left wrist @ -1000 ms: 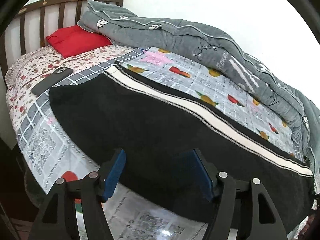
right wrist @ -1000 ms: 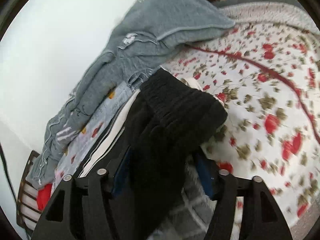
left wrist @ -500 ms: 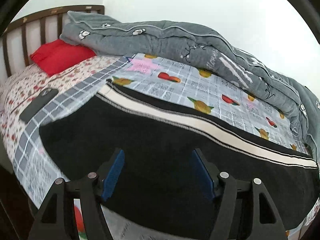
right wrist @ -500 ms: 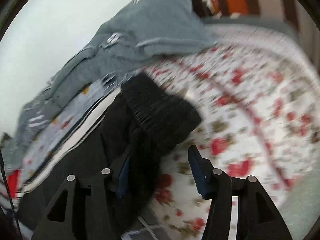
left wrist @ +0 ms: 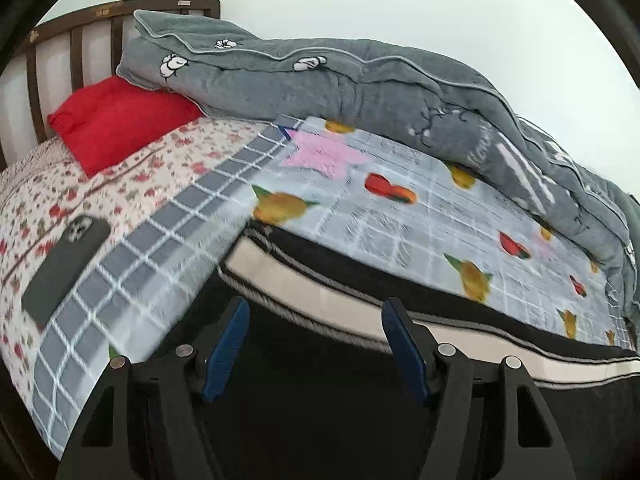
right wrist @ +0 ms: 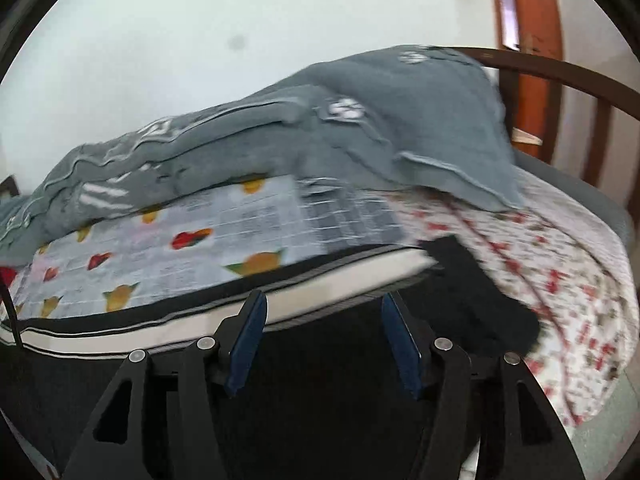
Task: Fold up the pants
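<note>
Black pants [left wrist: 320, 392] with a white side stripe [left wrist: 304, 284] lie lengthwise across the bed. My left gripper [left wrist: 316, 308] hovers over one end of them, open, with only flat black cloth below the gap. In the right wrist view the same pants [right wrist: 328, 364] and stripe [right wrist: 320, 280] stretch leftward, and their other end [right wrist: 480, 300] rests on the floral sheet. My right gripper [right wrist: 323, 298] hangs above that end. Its jaws are opening, and the blue pads [right wrist: 246, 336] press on nothing.
A rolled grey quilt [left wrist: 360, 80] runs along the wall side. A red pillow [left wrist: 120, 120] leans by the slatted headboard [left wrist: 80, 32]. A dark phone [left wrist: 66, 260] lies on the floral sheet [left wrist: 32, 208]. A fruit-print blanket [left wrist: 400, 216] underlies the pants. A curved wooden rail [right wrist: 560, 76] edges the bed.
The right gripper let go of the bunched black cloth, rolled level and lifted back. The left gripper slid along the pants toward the phone end, staying open.
</note>
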{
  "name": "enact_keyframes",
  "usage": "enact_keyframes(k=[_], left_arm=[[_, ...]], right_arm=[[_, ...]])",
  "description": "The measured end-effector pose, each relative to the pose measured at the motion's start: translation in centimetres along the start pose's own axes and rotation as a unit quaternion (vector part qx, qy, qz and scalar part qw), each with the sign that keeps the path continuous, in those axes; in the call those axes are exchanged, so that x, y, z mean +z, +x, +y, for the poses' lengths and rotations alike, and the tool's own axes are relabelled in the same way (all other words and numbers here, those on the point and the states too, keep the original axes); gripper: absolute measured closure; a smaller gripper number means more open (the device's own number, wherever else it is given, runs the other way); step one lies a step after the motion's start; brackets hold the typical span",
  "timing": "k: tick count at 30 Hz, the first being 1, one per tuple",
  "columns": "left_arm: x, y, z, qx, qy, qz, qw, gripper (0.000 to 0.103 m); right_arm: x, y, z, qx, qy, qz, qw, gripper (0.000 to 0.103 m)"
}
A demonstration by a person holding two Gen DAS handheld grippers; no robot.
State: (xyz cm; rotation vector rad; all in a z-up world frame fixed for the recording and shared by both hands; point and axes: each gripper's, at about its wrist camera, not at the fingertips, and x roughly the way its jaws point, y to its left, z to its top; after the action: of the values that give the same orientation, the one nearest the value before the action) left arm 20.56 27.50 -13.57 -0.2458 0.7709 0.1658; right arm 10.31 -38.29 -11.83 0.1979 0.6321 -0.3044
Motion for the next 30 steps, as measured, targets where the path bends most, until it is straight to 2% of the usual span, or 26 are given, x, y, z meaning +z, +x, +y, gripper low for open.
enact_keyframes(k=[4, 7, 10, 12, 14, 16, 18, 19, 20, 22, 23, 26, 28, 30], left_arm=[[1.6, 1.8, 0.3, 0.003, 0.012, 0.004, 0.9999, 0.037], [2.3, 3.2, 0.9, 0.021, 0.031, 0.000, 0.9993, 0.037], [2.9, 4.7, 2.6, 0.019, 0.015, 0.009, 0.9997, 0.037], [3.1, 5.7, 3.3, 0.008, 0.003, 0.024, 0.9997, 0.040], [3.2, 7.0, 3.8, 0.010, -0.008, 0.041, 0.9991, 0.052], [3.0, 7.6, 4.0, 0.011, -0.011, 0.043, 0.9989, 0.059], [3.0, 7.4, 4.1, 0.007, -0.012, 0.031, 0.9994, 0.068], [3.0, 7.1, 4.0, 0.005, -0.009, 0.025, 0.9996, 0.078], [3.1, 6.9, 4.0, -0.001, -0.007, 0.021, 0.9998, 0.081], [3.2, 5.8, 3.9, -0.003, -0.002, -0.002, 1.0000, 0.084], [3.3, 4.4, 3.8, -0.010, 0.000, -0.032, 0.9994, 0.084], [4.0, 2.5, 4.2, -0.023, -0.013, -0.079, 0.9966, 0.084], [4.5, 3.9, 4.8, -0.020, -0.027, -0.054, 0.9980, 0.084], [4.2, 6.5, 5.0, -0.002, -0.033, -0.012, 0.9994, 0.084]], right_arm=[[0.3, 2.4, 3.2, 0.015, -0.015, 0.013, 1.000, 0.044], [0.5, 3.8, 4.9, 0.022, -0.022, 0.020, 0.999, 0.044], [0.4, 4.8, 6.2, 0.023, -0.033, 0.027, 0.999, 0.044], [0.3, 5.5, 6.7, 0.020, -0.040, 0.033, 0.998, 0.044], [0.2, 6.3, 7.1, 0.017, -0.045, 0.041, 0.998, 0.044], [0.0, 6.9, 7.3, 0.016, -0.046, 0.048, 0.998, 0.044], [0.0, 7.1, 7.5, 0.012, -0.047, 0.050, 0.998, 0.044], [0.0, 7.2, 7.6, 0.010, -0.047, 0.050, 0.998, 0.044], [0.1, 7.3, 7.6, 0.009, -0.048, 0.049, 0.998, 0.044], [0.3, 7.3, 7.8, 0.007, -0.048, 0.048, 0.998, 0.044], [0.4, 7.4, 7.8, 0.006, -0.048, 0.047, 0.998, 0.044], [0.8, 7.5, 7.9, 0.003, -0.050, 0.046, 0.998, 0.044], [1.0, 7.8, 8.1, 0.002, -0.052, 0.046, 0.998, 0.044], [1.2, 8.1, 8.2, 0.007, -0.053, 0.049, 0.997, 0.044]])
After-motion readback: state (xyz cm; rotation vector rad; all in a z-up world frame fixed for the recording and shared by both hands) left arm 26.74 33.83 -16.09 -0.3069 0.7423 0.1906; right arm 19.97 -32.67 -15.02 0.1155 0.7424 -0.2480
